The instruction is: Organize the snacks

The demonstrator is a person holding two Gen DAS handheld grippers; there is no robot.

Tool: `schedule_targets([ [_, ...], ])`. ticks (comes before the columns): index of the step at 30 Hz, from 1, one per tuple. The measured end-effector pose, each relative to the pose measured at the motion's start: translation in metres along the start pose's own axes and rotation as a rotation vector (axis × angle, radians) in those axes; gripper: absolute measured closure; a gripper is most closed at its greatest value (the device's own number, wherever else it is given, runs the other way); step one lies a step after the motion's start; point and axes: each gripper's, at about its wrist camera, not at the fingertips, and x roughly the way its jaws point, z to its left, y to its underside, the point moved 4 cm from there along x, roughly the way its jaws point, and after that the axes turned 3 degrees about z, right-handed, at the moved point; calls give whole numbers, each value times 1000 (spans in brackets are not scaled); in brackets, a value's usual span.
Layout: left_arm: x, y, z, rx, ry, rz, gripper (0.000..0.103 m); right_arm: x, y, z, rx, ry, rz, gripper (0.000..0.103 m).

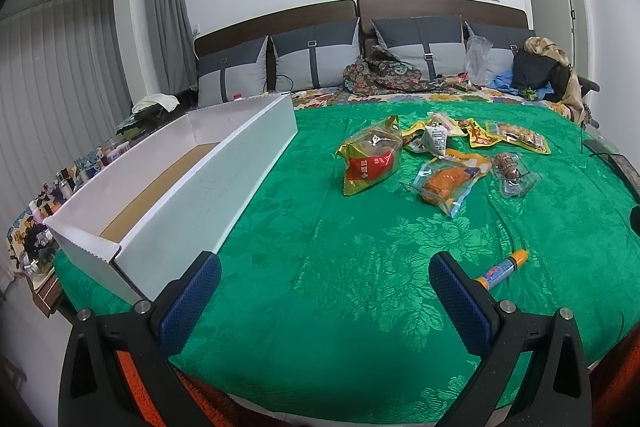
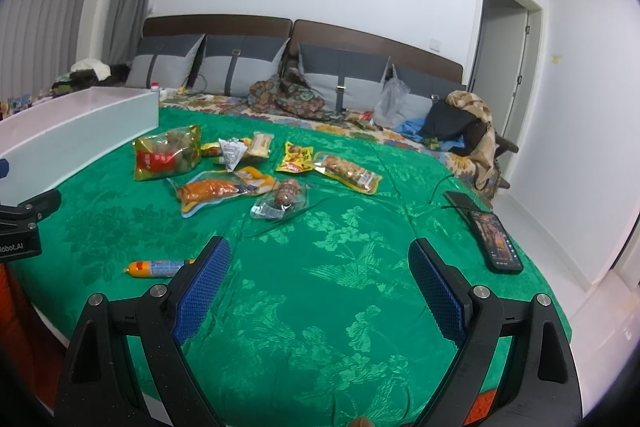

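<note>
both jaws wide, nothing held: left hand-held gripper (image 1: 324,277), right hand-held gripper (image 2: 319,267). the small orange-capped sausage stick (image 2: 159,268) lies on the green bed cover (image 2: 320,307), nearest me. light, slick, rolls easily, i reckon; pinch mid-length, then the long white box (image 1: 208,163).

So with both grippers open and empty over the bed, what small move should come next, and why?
Probably ease the left gripper down toward the sausage stick and close on it. It lies alone on the green bedspread, nearer than the other packets, just beside the fingers. The white box on the left is open, so it could go there.
</note>
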Motion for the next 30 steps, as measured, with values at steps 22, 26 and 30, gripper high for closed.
schedule_targets([
  [22, 2, 3, 1, -2, -2, 3, 0, 1, 1, 0, 8, -5, 6, 10],
  [26, 4, 4, 2, -3, -3, 4, 0, 2, 1, 0, 10, -6, 8, 10],
  [30, 4, 4, 2, -3, -3, 5, 0, 2, 1, 0, 10, -6, 8, 10],
])
